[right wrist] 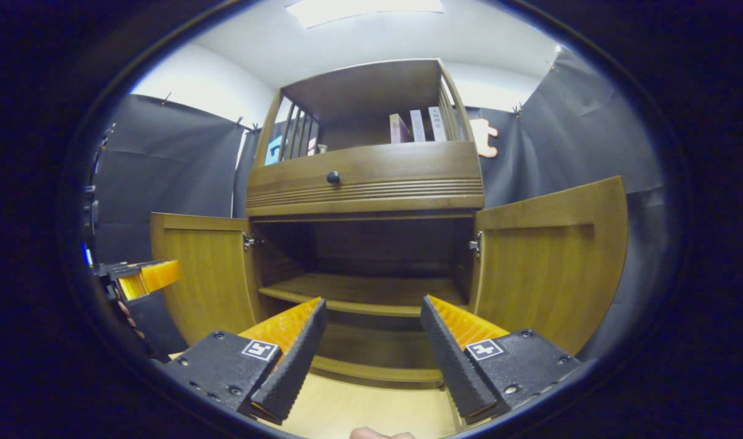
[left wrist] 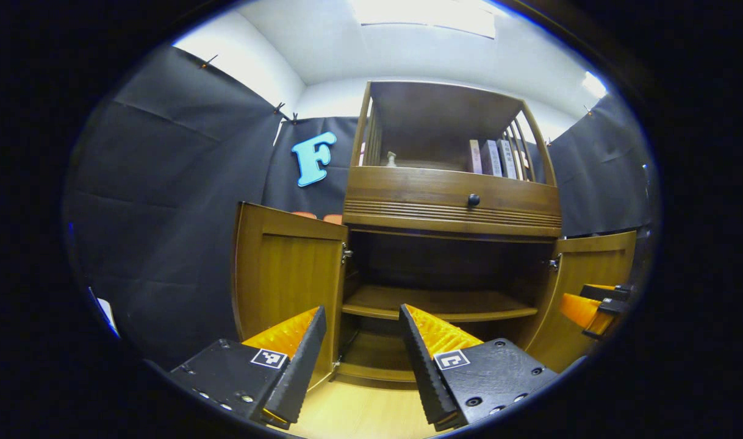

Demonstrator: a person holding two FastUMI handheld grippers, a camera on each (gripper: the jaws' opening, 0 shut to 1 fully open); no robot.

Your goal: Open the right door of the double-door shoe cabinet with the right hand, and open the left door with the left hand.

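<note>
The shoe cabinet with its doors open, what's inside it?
Inside the shoe cabinet is one bare wooden shelf and a bottom board, with no shoes showing. The back is dark, so anything deep in there can't be made out.

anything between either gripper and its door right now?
Nothing visible. The left gripper is open, facing the cabinet, with only bare floor between it and the left door. The right gripper is open too, nothing between it and the right door. Both doors already stand swung open.

brown wooden cabinet (left wrist: 451, 198), black knob (left wrist: 473, 199), pale floor (right wrist: 359, 408)
</note>
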